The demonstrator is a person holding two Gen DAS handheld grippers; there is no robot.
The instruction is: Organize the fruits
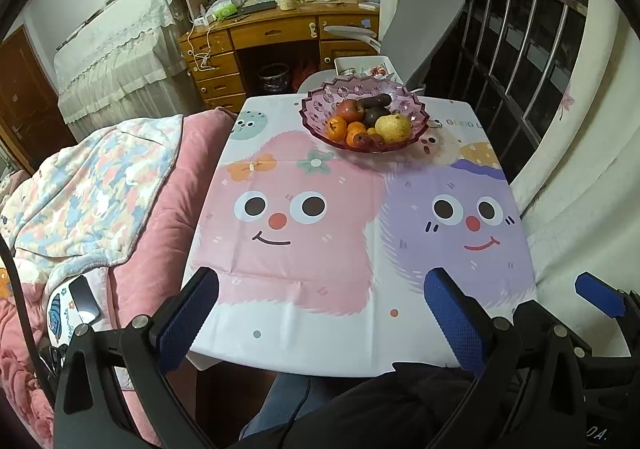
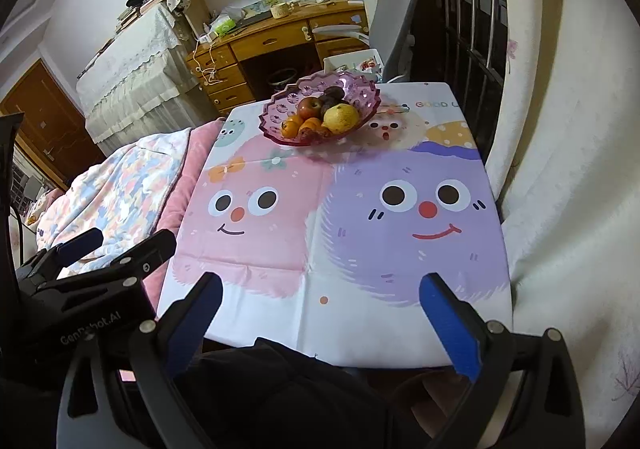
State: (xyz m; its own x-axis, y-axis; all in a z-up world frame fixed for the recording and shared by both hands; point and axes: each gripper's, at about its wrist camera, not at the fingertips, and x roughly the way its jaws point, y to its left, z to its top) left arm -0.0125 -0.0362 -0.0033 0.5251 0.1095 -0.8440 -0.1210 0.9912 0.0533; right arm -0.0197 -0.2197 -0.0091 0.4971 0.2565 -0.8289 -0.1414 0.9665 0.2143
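We hold the left gripper (image 1: 322, 313) and the right gripper (image 2: 324, 313) spread wide and empty above the near table (image 1: 304, 333) edge. The fruit, including a yellow pear (image 1: 393, 127) and a red apple (image 1: 350, 111), fills the pink bowl (image 1: 320, 105) at the far end, well apart.

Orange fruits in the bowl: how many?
3, clustered at the bowl's near-left: one leftmost, one middle, one in front. Others may be hidden underneath.
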